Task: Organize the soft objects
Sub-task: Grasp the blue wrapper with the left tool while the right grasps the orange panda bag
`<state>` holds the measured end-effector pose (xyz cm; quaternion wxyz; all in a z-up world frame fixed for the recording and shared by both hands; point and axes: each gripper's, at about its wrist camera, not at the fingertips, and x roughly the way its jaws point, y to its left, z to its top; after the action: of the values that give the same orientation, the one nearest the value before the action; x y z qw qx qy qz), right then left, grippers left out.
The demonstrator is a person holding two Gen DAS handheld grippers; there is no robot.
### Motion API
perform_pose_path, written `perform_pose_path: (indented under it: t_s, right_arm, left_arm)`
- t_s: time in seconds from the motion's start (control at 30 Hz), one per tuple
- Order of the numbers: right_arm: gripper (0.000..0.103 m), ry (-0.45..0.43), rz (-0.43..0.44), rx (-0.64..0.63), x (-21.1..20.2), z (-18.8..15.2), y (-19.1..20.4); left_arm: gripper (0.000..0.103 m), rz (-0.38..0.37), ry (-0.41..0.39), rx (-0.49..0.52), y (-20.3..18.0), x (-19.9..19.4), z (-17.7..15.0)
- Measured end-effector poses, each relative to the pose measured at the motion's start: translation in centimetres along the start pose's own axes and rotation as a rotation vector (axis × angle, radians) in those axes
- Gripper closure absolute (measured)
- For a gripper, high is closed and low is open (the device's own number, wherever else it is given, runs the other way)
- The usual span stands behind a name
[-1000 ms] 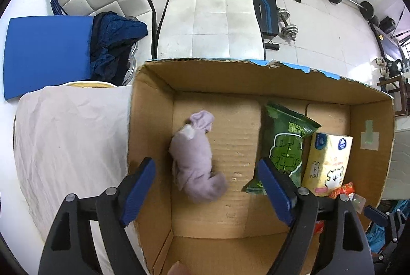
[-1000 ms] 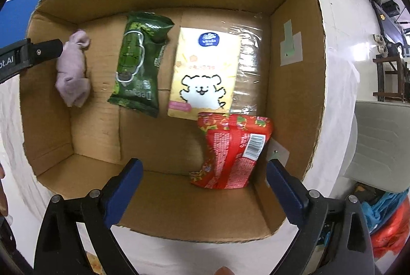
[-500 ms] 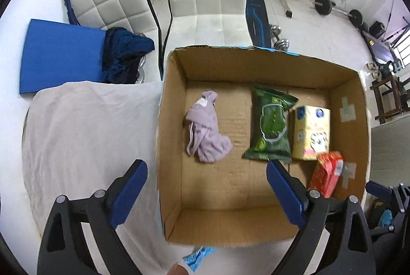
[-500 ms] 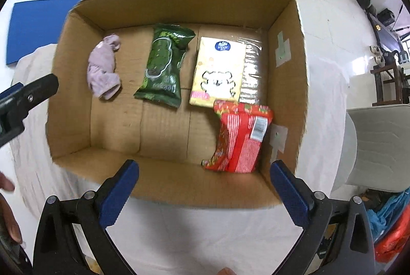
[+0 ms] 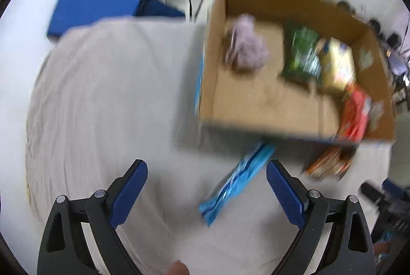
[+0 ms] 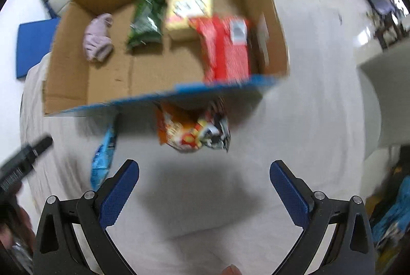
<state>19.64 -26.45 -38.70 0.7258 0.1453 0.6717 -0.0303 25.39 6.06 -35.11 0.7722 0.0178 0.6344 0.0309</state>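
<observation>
Both views are bright and evenly lit by soft daylight, with white surfaces close to washed out. Motion blur smears nearly everything beyond the grippers: the cardboard box (image 5: 258, 105) has streaked edges and the printing on the packets inside it cannot be read. The left gripper (image 5: 206, 194) and right gripper (image 6: 203, 194) stay sharp in their own views. A broad, soft shadow lies on the white cloth (image 6: 294, 126) between the right gripper's fingers, and a darker band runs under the box's near wall. Glare shines off the glossy floor (image 6: 361, 38) at the right. Fisheye distortion bends straight lines toward the black circular border.
</observation>
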Motion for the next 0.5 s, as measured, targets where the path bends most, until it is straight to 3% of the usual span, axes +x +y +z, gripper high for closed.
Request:
perform_pose_path:
  t_s: [0.17, 0.4, 0.5]
  right_arm:
    - [0.0, 0.004, 0.013, 0.019, 3.2, 0.0, -0.4]
    - [0.0, -0.027, 0.011, -0.009, 6.1, 0.3, 0.9]
    - [0.0, -0.03, -0.013, -0.022, 7.4, 0.4, 1.4]
  left_arm:
    - [0.008, 0.025, 0.093, 0.05, -1.0, 5.0, -1.9]
    - [0.008, -0.005, 0.123, 0.128, -3.1, 8.8, -2.3]
    - [0.014, -0.017, 0.143, 0.161, -4.0, 9.9, -2.1]
